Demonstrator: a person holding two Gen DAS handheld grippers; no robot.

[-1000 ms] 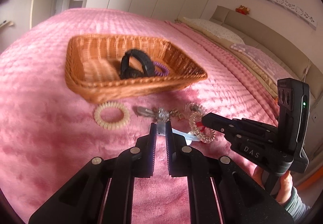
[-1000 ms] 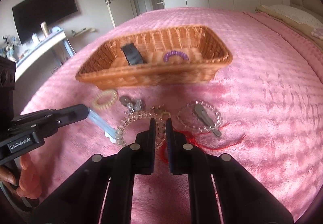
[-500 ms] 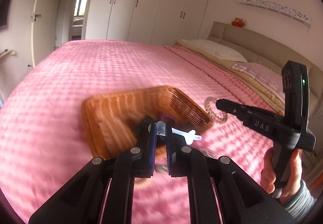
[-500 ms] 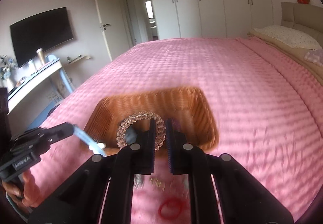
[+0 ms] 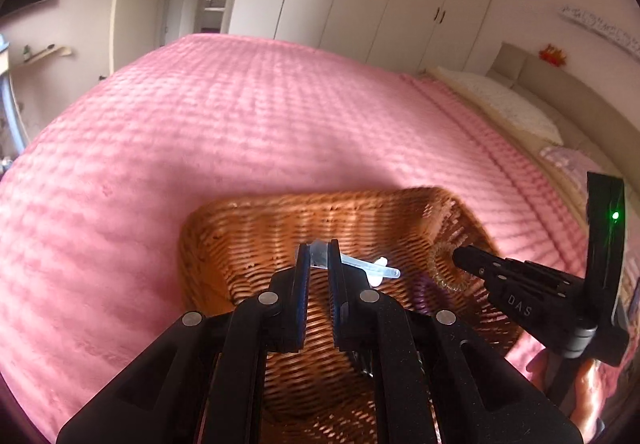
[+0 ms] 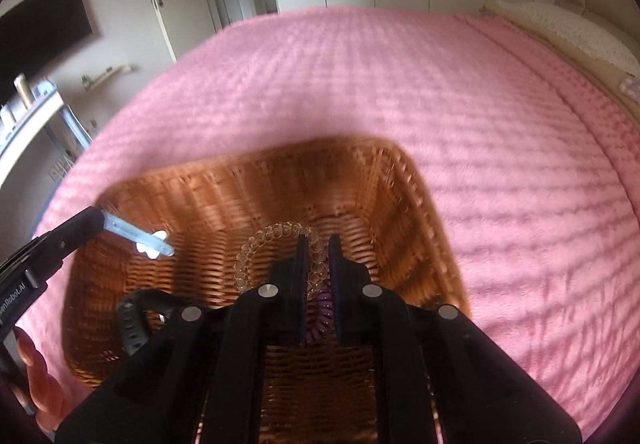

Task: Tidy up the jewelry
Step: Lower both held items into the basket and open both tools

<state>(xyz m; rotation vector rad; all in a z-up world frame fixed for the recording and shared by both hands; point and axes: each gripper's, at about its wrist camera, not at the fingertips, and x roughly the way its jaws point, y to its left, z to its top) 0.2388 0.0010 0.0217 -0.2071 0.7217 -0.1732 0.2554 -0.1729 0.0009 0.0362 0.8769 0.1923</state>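
Clear plastic and clear beads hang over the wicker basket (image 6: 404,204): the left tool (image 5: 318,250) is clamped on a pale hair clip (image 5: 366,266) jutting toward 3 o'clock, the right tool (image 6: 318,244) pinches a beaded bracelet (image 6: 256,248). Below lie a black watch (image 6: 134,318) at 8 o'clock and a purple coil tie (image 6: 320,310). The step looks like delivery; next, both need opening to drop them inside, on the pink bed (image 5: 260,116).

On my right gripper (image 5: 460,258), seen from the left wrist, white letters read "DAS". On my left gripper (image 6: 94,218), a label reads "enRobot.AI", its start cut off.
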